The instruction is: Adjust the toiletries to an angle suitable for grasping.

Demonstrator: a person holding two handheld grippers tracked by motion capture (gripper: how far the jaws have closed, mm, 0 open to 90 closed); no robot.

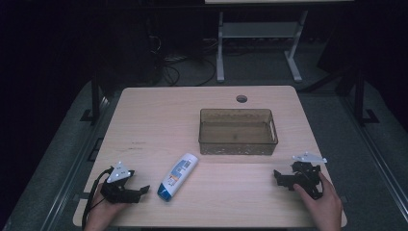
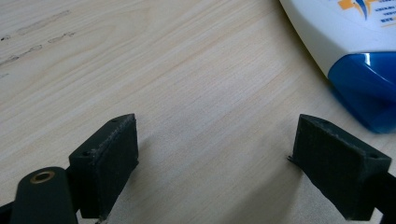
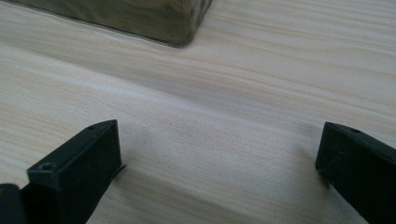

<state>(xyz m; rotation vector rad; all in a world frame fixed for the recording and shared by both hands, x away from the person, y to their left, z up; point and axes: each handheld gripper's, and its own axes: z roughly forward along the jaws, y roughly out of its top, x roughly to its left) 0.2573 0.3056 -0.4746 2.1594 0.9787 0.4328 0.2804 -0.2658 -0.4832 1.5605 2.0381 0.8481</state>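
Note:
A white bottle [image 1: 177, 176] with a blue cap lies on the wooden table [image 1: 159, 115], front centre-left. Its blue cap end [image 2: 366, 88] shows at the upper right of the left gripper view. My left gripper [image 1: 142, 190] rests at the front left, just left of the bottle's cap, open with bare wood between its pads [image 2: 109, 161]. At the front right my right gripper [image 1: 279, 177] sits in a hand, also open and holding nothing. A translucent brown bin [image 1: 238, 131] stands beyond it; one corner of the bin [image 3: 180, 25] tops the right gripper view.
A round cable hole [image 1: 241, 98] is in the table behind the bin. White desk legs [image 1: 220, 48] and cables stand on the dark floor past the far edge.

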